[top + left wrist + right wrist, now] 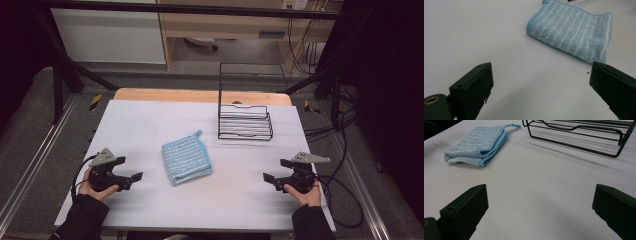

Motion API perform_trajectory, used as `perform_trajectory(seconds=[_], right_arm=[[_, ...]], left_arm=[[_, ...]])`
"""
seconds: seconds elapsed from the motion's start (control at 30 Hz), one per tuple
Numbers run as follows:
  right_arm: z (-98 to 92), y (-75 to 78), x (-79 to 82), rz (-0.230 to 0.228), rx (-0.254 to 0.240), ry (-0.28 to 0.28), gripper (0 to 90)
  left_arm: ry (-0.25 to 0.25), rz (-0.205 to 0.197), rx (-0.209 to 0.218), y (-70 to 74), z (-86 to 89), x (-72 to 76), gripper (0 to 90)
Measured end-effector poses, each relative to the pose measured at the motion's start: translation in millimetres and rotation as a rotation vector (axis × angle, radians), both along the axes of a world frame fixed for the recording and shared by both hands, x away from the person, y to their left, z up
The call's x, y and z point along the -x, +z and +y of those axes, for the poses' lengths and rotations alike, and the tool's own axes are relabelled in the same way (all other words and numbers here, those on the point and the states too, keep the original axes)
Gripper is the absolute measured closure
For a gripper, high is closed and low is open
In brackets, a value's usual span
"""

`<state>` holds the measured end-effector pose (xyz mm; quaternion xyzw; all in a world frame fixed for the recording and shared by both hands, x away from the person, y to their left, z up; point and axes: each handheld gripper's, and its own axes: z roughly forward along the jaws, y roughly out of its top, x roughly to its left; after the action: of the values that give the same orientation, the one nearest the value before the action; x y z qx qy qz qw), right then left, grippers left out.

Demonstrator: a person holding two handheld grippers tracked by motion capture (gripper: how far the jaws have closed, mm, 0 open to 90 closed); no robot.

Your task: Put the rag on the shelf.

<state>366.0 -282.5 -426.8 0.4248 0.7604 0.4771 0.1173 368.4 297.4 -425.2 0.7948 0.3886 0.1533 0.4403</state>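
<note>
High view first: a table (150,115) under a pale sheet spans the middle of the scene, with a strip of bare wood along its far edge. On its far right part stands a black wire rack (245,122), its tall back frame rising on the far side and its low basket resting on the sheet. Near the table's middle, left of and nearer than the rack and well apart from it, lies a folded blue towel (186,160) with white stripes, flat on the sheet, its small hanging loop pointing toward the far side.

At the near left, a hand holds the left gripper (132,168) just above the sheet, pointing right toward the towel; its jaws stand apart with nothing between them. At the near right, the other hand holds the right gripper (276,170), pointing left toward the towel, its jaws likewise spread wide and empty. Both grippers sit apart from the towel, one on each side.

Left gripper view shows the towel (574,32) beyond the spread jaws. Right gripper view shows the towel (477,145) far left, its folded edge facing the camera, and the rack (579,135) far right.
</note>
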Motion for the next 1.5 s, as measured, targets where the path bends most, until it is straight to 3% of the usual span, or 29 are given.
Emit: perform_trajectory(seconds=[0.43, 0.73, 1.07, 1.5], right_arm=[[3.4, -0.2, 0.1, -0.005, 0.019, -0.011, 1.1], [8.8, -0.9, -0.1, 0.002, 0.026, 0.003, 1.3], [13.0, -1.7, 0.0, 0.006, 0.03, 0.006, 1.7], [18.7, -3.5, -1.1, 0.011, 0.041, 0.019, 2.0]], left_arm=[[0.008, 0.006, -0.017, -0.8, -6.2, -0.2, 5.0], [-0.005, -0.003, -0.021, 5.7, -24.7, 3.0, 7.3], [-0.061, 0.015, -0.017, 11.9, -63.7, 8.3, 19.7], [-0.153, 0.072, -0.075, -0.2, -113.5, 11.0, 48.8]])
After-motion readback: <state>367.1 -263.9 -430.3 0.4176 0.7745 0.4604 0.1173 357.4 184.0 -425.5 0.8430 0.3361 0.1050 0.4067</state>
